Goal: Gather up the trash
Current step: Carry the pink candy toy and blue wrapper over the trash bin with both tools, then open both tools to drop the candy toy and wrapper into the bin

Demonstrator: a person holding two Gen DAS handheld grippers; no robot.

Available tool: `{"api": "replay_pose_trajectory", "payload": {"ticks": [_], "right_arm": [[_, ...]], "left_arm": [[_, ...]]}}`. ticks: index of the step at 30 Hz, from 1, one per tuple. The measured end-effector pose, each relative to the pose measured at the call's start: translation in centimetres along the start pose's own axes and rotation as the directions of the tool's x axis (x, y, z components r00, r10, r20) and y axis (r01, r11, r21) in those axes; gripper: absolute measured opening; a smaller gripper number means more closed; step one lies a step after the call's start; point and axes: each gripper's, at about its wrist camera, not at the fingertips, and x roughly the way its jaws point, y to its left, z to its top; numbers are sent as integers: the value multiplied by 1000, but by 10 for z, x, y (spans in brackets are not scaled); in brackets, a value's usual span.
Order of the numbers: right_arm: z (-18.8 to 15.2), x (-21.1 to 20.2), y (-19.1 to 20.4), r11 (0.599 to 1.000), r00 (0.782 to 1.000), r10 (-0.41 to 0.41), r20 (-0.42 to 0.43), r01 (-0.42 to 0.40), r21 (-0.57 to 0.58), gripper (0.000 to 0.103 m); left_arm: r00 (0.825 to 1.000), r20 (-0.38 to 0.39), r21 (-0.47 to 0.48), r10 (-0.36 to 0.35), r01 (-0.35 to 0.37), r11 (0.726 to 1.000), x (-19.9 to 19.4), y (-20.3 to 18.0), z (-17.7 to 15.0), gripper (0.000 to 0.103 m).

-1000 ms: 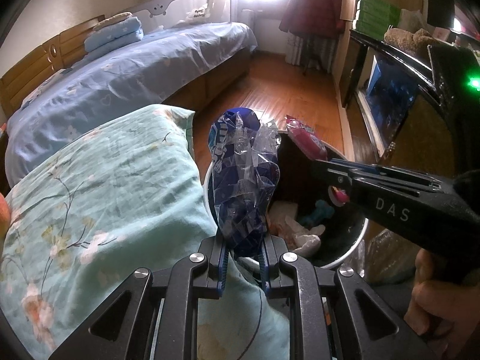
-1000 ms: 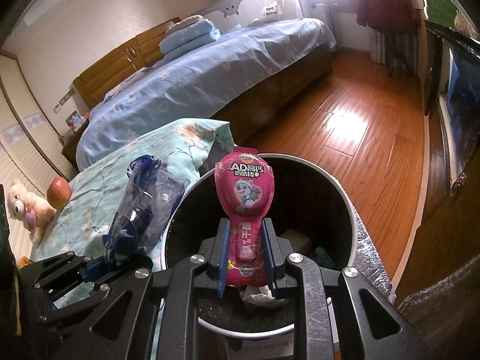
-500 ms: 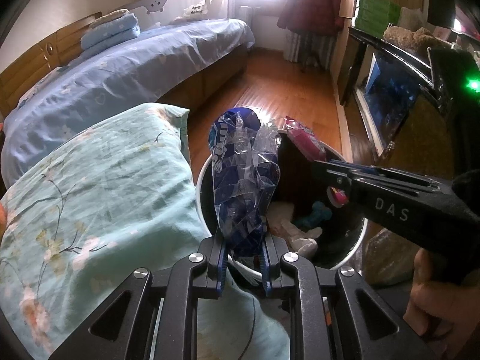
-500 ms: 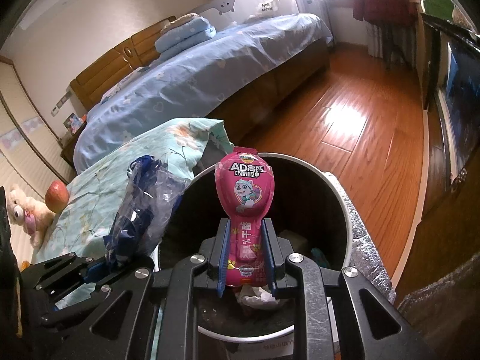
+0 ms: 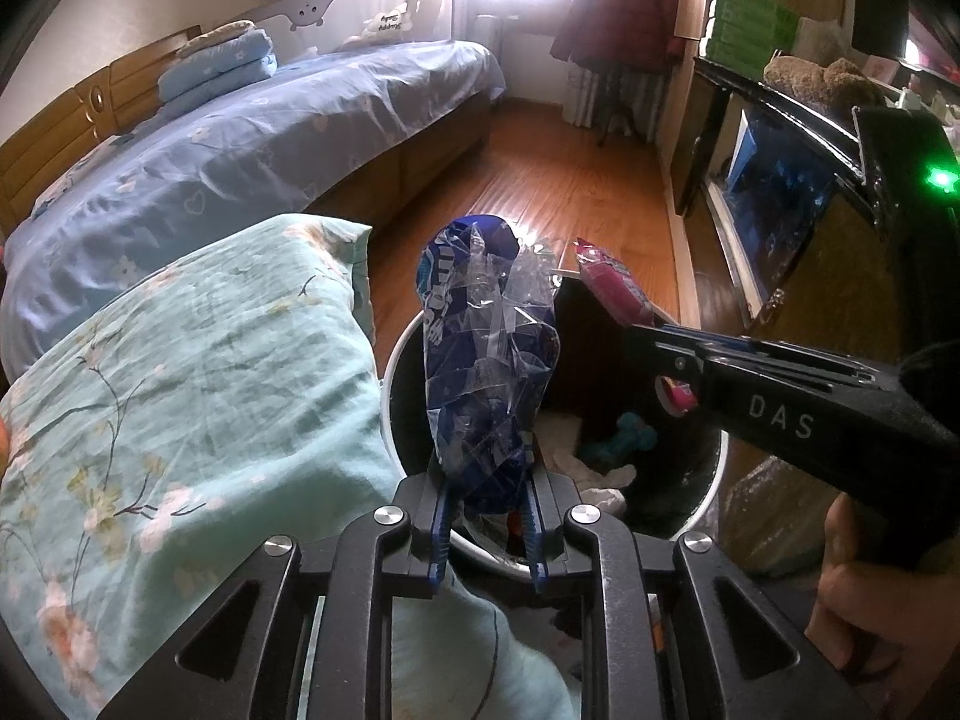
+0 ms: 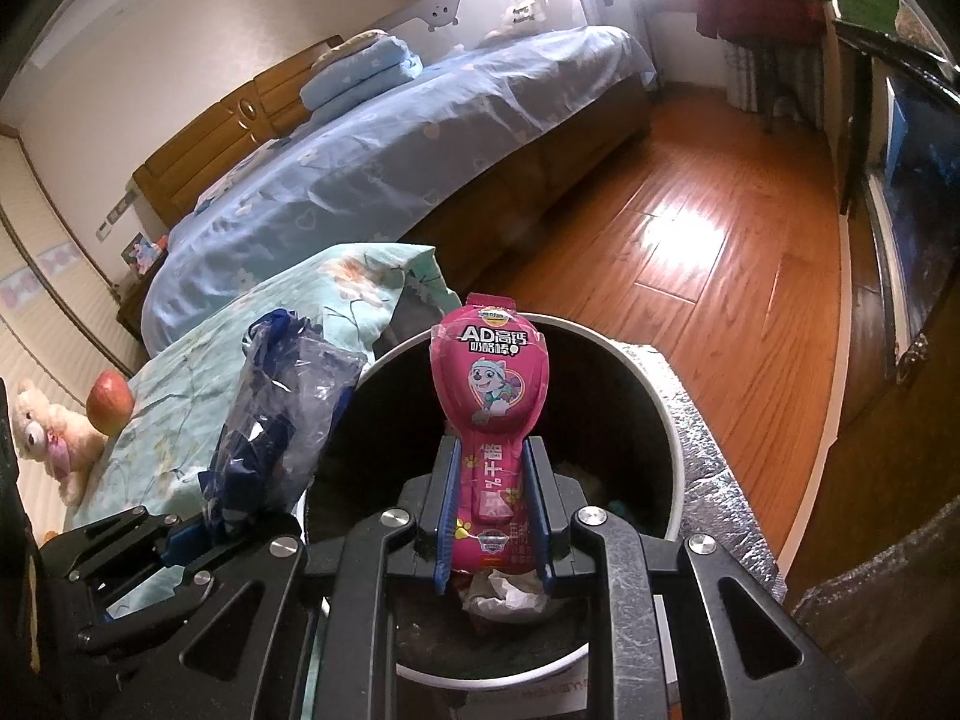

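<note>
My left gripper (image 5: 486,480) is shut on a crumpled blue and clear plastic wrapper (image 5: 486,354) and holds it upright over the near rim of a round white-rimmed trash bin (image 5: 390,414). My right gripper (image 6: 492,468) is shut on a pink snack wrapper (image 6: 489,384) with a cartoon dog, above the open bin (image 6: 672,414). The bin holds paper scraps and a teal piece (image 5: 630,432). In the left wrist view the right gripper (image 5: 654,336) reaches in from the right with the pink wrapper (image 5: 612,282). In the right wrist view the blue wrapper (image 6: 276,402) shows at left.
A teal floral quilt (image 5: 180,396) lies left of the bin. A blue bed (image 5: 240,138) stands behind it, with wooden floor (image 6: 690,240) beyond. A dark cabinet (image 5: 780,180) runs along the right wall. An apple (image 6: 109,401) and a teddy bear (image 6: 42,438) lie on the quilt.
Both grippers have moved slightly forward over the bin, so more of its inside shows. Each still holds its wrapper.
</note>
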Motion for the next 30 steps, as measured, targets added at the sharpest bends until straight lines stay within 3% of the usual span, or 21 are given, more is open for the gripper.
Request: {"api": "replay_pose_trajectory", "payload": {"ticks": [2, 4, 5, 6, 7, 11, 21, 30], "right_arm": [[1, 1, -2, 1000, 1000, 9, -7, -9, 10, 25], [1, 3, -5, 1000, 1000, 18, -13, -18, 21, 26], [1, 3, -5, 1000, 1000, 17, -13, -17, 23, 35], [1, 2, -5, 999, 1000, 19, -10, -18, 26, 47], [1, 1, -5, 999, 1000, 20, -3, -20, 29, 49], [-2, -4, -1, 999, 999, 33, 9, -34, 27, 50], [-20, -30, 27, 998, 995, 57, 82, -57, -5, 70], [-47, -50, 60, 996, 986, 81, 144, -77, -35, 79]], "left_arm": [[1000, 0, -1, 2, -2, 1000, -1, 0, 0, 28], [1000, 8, -9, 11, -11, 1000, -4, 2, -1, 48], [1000, 13, -12, 15, -15, 1000, -6, 3, -1, 57], [1000, 23, -17, 17, -17, 1000, -9, 4, -3, 57], [1000, 26, -20, 15, -15, 1000, -11, 6, -4, 57], [999, 37, -45, 18, -17, 999, -21, 16, -16, 57], [994, 98, -167, 48, -31, 986, -68, 49, -56, 57], [977, 181, -256, 116, -67, 964, -118, 72, -95, 58]]}}
